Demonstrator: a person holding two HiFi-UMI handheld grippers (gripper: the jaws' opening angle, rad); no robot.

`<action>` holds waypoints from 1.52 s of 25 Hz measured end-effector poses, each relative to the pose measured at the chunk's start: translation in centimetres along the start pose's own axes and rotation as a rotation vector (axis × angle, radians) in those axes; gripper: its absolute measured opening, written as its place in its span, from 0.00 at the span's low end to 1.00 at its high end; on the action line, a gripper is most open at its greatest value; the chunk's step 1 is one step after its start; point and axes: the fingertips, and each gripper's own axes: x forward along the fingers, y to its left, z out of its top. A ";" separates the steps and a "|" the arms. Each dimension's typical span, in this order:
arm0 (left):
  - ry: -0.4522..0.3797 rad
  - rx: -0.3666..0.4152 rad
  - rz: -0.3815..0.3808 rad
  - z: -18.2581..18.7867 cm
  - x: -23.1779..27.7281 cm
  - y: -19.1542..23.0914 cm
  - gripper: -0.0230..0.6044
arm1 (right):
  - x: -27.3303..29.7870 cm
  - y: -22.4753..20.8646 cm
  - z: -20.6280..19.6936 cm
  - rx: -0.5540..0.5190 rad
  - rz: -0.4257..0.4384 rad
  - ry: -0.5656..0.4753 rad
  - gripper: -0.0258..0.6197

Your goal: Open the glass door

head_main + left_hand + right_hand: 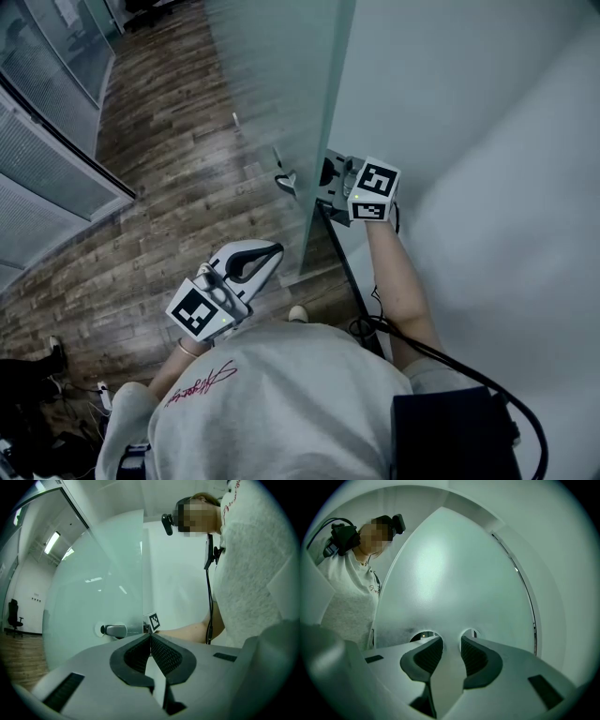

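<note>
The frosted glass door (281,84) stands edge-on before me, with a metal lever handle (286,178) on its far face. My right gripper (336,178) is level at the dark hardware on the near face, close to the door's edge. In the right gripper view its jaws (452,641) stand slightly apart, facing the frosted pane (454,573). Only glass shows in the gap. My left gripper (275,249) hangs lower, short of the door's edge, its jaws (150,637) shut on nothing. The left gripper view shows the lever handle (115,631) on the pane.
Wooden floor (178,141) runs beyond the door. A white wall (487,112) closes the right side, with a dark frame strip (352,281) at its foot. A glass partition (47,169) lines the left. A black cable (450,366) trails behind my right arm.
</note>
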 end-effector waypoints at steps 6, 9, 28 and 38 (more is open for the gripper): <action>0.006 -0.008 0.013 -0.2 0.9 -0.1 0.06 | -1.5 -0.8 0.5 -0.002 0.014 0.004 0.24; 0.004 -0.010 0.007 -0.3 1.3 -0.3 0.06 | -2.1 -0.9 0.5 -0.006 0.014 0.011 0.24; 0.016 -0.027 -0.020 -1.3 0.8 1.3 0.06 | -3.3 -0.6 0.4 -0.093 0.020 0.120 0.25; 0.011 -0.041 -0.173 -2.1 -0.6 1.4 0.06 | -9.9 1.6 1.1 -0.103 -0.445 -0.032 0.09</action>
